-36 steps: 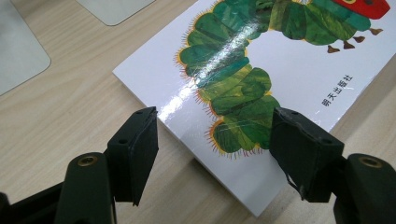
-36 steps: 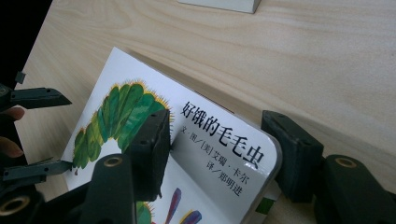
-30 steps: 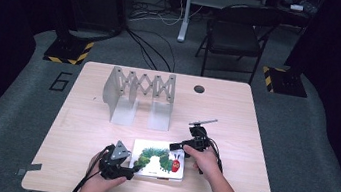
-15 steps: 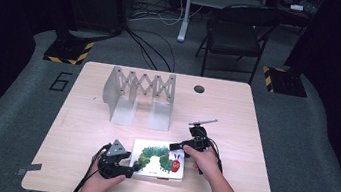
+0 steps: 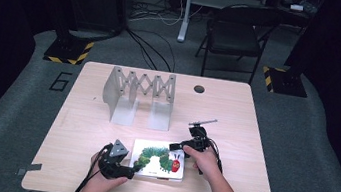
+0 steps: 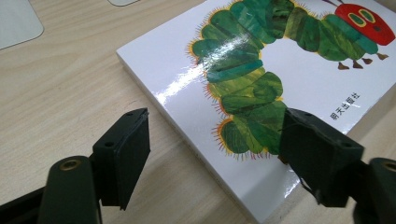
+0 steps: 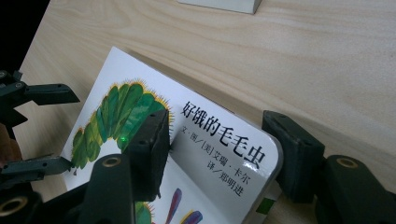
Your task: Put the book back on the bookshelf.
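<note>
— Listing the table [image 5: 96, 176] first: what lies on it?

— Item one, a white picture book [image 5: 158, 160] with a green caterpillar on its cover, flat on the near middle of the tabletop. Item two, a grey folding rack [image 5: 139, 96], standing well beyond the book toward the far left. Item three, a small dark round hole [image 5: 199, 89] in the tabletop at the far edge.

— Grippers?

— Left gripper [image 5: 134, 169], at the book's near left corner. In the left gripper view its jaws stand spread and have just been opening; one jaw sits over the bare wood left of the book's edge, the other over the cover's near part, with the book's corner [image 6: 261, 205] between them. The pads do not press on it.

— And the other?

— Right gripper [image 5: 175, 148], at the book's far right corner. In the right gripper view its jaws straddle that rounded corner [image 7: 275, 154], one over the printed cover, one beyond the edge, and have just been opening. Whether the pads pinch the corner I cannot tell.

— Hands?

— Each holds its gripper from the near edge.
</note>
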`<act>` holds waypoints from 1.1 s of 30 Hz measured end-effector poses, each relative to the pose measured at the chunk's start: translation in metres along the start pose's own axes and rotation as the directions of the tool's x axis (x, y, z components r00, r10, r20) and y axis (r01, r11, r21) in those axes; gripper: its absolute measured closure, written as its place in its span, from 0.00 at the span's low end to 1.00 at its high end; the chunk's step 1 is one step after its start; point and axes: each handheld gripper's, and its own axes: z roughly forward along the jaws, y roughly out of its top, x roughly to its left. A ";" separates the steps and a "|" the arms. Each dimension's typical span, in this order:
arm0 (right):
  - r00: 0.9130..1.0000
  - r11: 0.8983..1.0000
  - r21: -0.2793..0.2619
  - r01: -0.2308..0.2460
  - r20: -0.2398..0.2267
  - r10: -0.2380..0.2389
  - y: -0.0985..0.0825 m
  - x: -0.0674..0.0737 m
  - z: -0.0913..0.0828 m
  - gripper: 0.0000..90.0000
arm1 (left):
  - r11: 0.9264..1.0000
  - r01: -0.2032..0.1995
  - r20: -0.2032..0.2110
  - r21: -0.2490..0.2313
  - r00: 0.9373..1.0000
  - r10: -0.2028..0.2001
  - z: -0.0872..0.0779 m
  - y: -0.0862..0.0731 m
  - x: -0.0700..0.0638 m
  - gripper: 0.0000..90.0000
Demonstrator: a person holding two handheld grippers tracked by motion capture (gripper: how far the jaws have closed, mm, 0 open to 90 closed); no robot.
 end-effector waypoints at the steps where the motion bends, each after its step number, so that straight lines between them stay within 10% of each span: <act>1: 1.000 1.000 0.000 0.000 0.000 0.000 0.000 0.000 0.000 0.47 | 1.000 -0.003 0.009 0.009 1.000 0.003 0.000 0.000 0.000 0.24; 33: 0.999 0.999 -0.024 0.032 0.013 -0.031 -0.003 0.007 -0.009 0.50 | 1.000 0.029 0.050 -0.012 0.998 -0.028 0.000 -0.004 0.004 0.22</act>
